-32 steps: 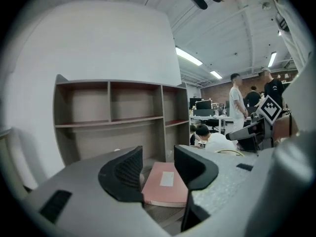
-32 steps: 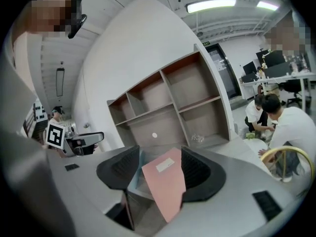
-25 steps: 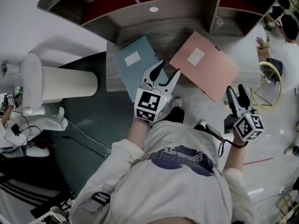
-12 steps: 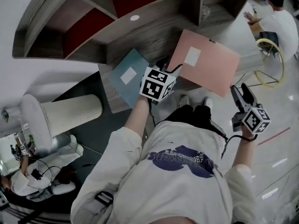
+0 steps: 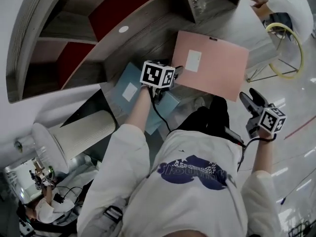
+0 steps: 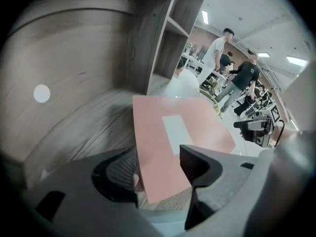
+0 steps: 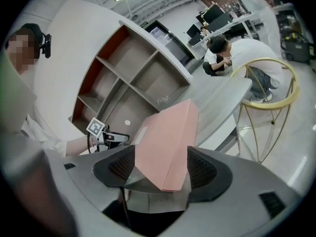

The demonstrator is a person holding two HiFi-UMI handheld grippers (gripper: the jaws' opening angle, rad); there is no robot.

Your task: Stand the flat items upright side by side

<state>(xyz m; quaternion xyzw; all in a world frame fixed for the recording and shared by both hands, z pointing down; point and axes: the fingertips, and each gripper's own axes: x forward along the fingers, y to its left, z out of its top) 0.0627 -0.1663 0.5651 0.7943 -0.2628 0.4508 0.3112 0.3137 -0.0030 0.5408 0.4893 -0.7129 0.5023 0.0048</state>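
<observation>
A pink folder (image 5: pixel 217 68) with a white label lies flat on the wooden counter (image 5: pixel 148 38), one corner past the counter's edge. To its left lies a blue folder (image 5: pixel 127 89), partly hidden under my left arm. My left gripper (image 5: pixel 177 72) points down at the pink folder's near left corner. Its jaws have just been opening, and in the left gripper view (image 6: pixel 158 167) that corner (image 6: pixel 163 177) lies between them with neither pad pressing it. My right gripper (image 5: pixel 250 95) hangs off the counter to the right. Its jaws have also been opening and stand apart (image 7: pixel 160 164), empty, with the pink folder (image 7: pixel 168 142) farther off.
Shelf compartments with red backs (image 5: pixel 118 14) rise behind the counter. A white ribbed cylinder (image 5: pixel 84 132) stands on the floor at the left. At the right are a gold wire stool (image 5: pixel 289 48) and a seated person (image 7: pixel 242 53). Other people stand farther back (image 6: pixel 232 78).
My left gripper has moved from over the blue folder to the pink folder's left corner and tipped downward. My right gripper has sunk a little. Both pairs of jaws stand wider.
</observation>
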